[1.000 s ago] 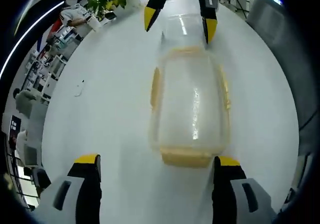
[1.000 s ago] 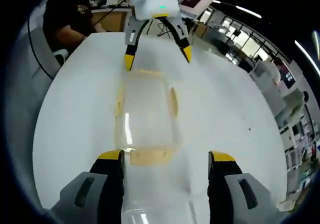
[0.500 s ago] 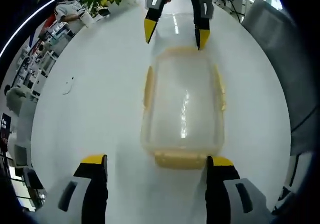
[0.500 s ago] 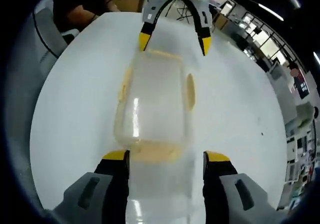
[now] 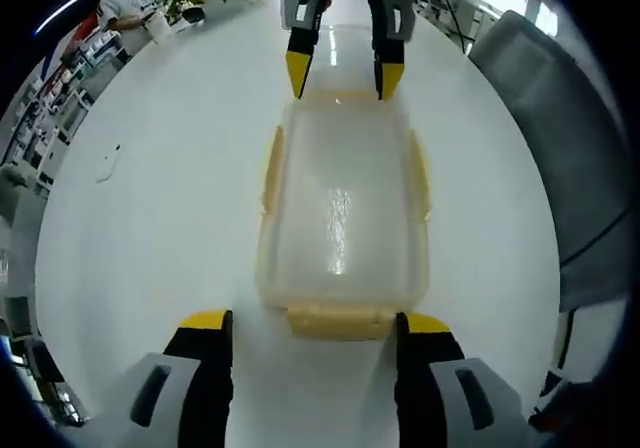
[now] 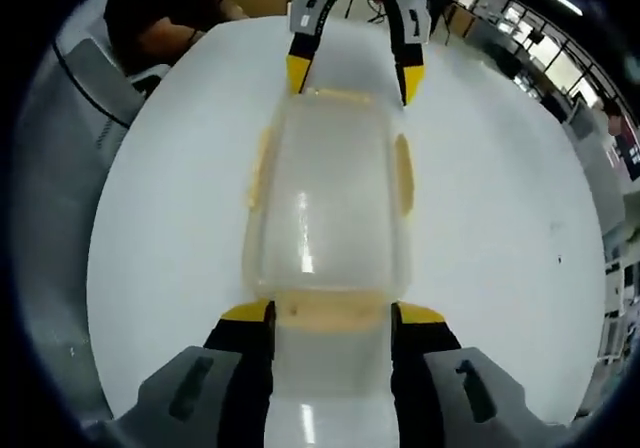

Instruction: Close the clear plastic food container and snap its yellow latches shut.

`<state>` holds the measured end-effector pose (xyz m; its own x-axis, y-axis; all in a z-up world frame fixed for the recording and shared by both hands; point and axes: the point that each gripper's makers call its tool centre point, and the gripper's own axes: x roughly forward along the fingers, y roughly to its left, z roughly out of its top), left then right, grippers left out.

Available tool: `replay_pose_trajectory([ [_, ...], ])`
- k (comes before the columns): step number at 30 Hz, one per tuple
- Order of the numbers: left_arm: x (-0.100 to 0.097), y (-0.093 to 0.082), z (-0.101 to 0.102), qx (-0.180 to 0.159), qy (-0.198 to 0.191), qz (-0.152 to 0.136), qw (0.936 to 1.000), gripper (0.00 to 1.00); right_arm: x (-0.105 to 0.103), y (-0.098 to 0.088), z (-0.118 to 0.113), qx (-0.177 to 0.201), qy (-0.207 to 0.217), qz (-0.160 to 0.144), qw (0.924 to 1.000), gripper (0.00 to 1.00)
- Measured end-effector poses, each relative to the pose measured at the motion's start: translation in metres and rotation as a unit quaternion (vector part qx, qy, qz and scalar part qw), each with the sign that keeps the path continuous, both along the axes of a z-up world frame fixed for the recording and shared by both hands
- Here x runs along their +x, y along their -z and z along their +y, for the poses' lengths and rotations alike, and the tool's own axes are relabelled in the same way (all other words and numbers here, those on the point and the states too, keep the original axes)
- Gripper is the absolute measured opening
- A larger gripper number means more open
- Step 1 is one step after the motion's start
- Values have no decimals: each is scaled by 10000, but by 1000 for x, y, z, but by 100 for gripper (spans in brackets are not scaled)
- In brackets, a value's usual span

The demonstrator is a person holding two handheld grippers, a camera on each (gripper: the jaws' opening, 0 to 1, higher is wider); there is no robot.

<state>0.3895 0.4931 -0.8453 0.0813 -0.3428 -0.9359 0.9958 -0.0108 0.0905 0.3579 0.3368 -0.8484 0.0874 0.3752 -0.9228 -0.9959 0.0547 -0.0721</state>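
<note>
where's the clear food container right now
The clear food container sits on the white table, lengthwise between the two grippers: the left gripper faces one yellow end latch and the right gripper the opposite end.

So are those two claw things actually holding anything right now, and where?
Nothing is clamped. The left tool and right tool stand open, each straddling an end latch of the clear container on the white table.

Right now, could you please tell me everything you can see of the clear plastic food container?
The clear plastic food container is a rounded rectangle of frosted, see-through plastic with its lid on, lying flat on the white table. Yellow latches sit on all four sides, one at each end and one along each long side. The left gripper brackets one end latch and the right gripper the other, both open; contact cannot be told.
</note>
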Motion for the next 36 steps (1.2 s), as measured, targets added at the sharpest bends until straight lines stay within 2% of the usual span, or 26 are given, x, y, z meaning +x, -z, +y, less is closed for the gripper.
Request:
replay_pose_trajectory([
  [1, 0, 0, 0, 17, -7, 30, 10000, 61, -2, 1, -1, 7, 54, 95, 9999, 41],
  [2, -3, 2, -1, 86, 53, 143, 9998, 61, -8, 2, -1, 35, 102, 367, 9993, 38],
  [4, -11, 6, -4, 86, 110, 387, 9992, 65, -3, 2, -1, 91, 127, 329, 9993, 38],
  [5, -9, 7, -14, -91, -98, 295, 9995, 74, -4, 2, 0, 108, 69, 293, 9995, 39],
  [7, -11, 10, -23, -123, -90, 314, 9994, 83, -4, 2, 2, 97, 122, 295, 9994, 39],
  [15, -9, 10, -23, -136, -78, 317, 9994, 84, -4, 1, 5, 158, 156, 295, 9993, 39],
  [23, -9, 8, -2, 77, -34, 326, 9994, 68, -4, 1, 5, 127, 57, 308, 9994, 39],
  [31, -10, 6, 0, 208, 24, 327, 9992, 49, -4, 1, 5, 86, -26, 320, 9994, 38],
  [36, -14, 6, -2, 317, 159, 321, 9989, 43, -4, 1, 5, 19, 9, 329, 9995, 37],
])
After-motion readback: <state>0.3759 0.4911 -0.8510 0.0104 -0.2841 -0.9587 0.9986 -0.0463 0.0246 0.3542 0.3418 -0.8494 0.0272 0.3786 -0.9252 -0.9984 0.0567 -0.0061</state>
